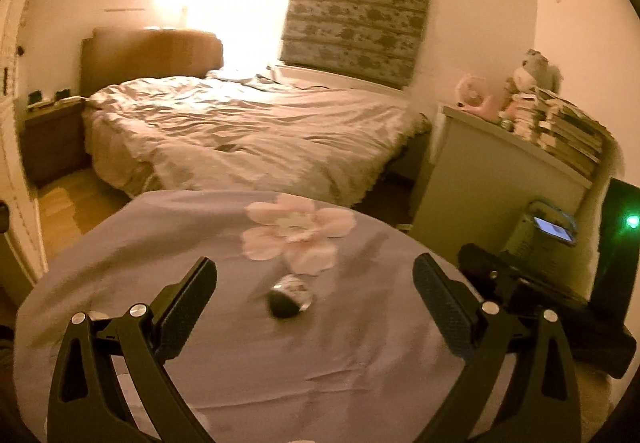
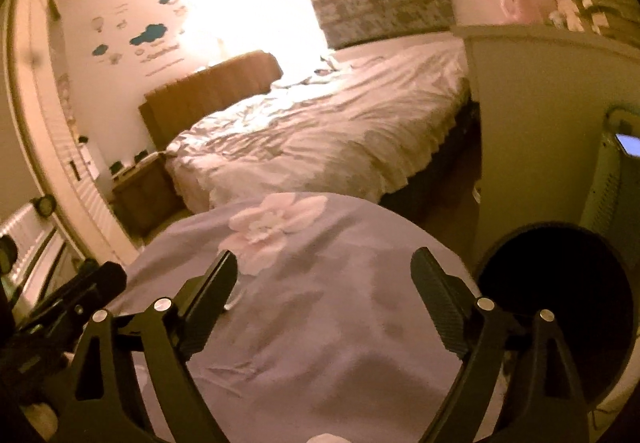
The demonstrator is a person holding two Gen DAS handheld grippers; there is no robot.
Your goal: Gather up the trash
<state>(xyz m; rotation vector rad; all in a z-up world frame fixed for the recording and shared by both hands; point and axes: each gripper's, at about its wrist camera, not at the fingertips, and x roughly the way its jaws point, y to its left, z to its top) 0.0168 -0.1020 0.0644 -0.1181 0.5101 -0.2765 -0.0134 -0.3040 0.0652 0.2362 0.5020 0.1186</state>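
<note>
While both grippers hang over a round table w/ a lilac cloth [image 1: 168, 243], the trash sits in the left wrist view: a small crumpled can or wrapper [image 1: 290, 295], dark at one end, pale and shiny at the other, too blurred to say which. It lies on its side on the cloth, just near of the big pink flower print [image 1: 294, 235], roughly mid-table. Left gripper [image 1: 316, 291] has its fingers spread wide, nothing between the pads; the trash shows in the gap between them but apart from both. Right gripper [image 2: 324, 283] is also spread wide and holds nothing, w/ bare cloth below it. Right of that gripper, at the table's right edge, is a round black bin opening [image 2: 552, 283], dark inside. Part of the right gripper's body shows at the right of the left view, beside the table. Far behind: a bed [image 1: 248, 131] w/ rumpled pale cover, brown headboard [image 1: 152, 55], nightstand [image 1: 52, 135] far left, white cabinet [image 1: 492, 171] at right w/ stacked books [image 1: 568, 127] and soft toys on top. A lit phone screen [image 1: 554, 231] sits right of the table.
</note>
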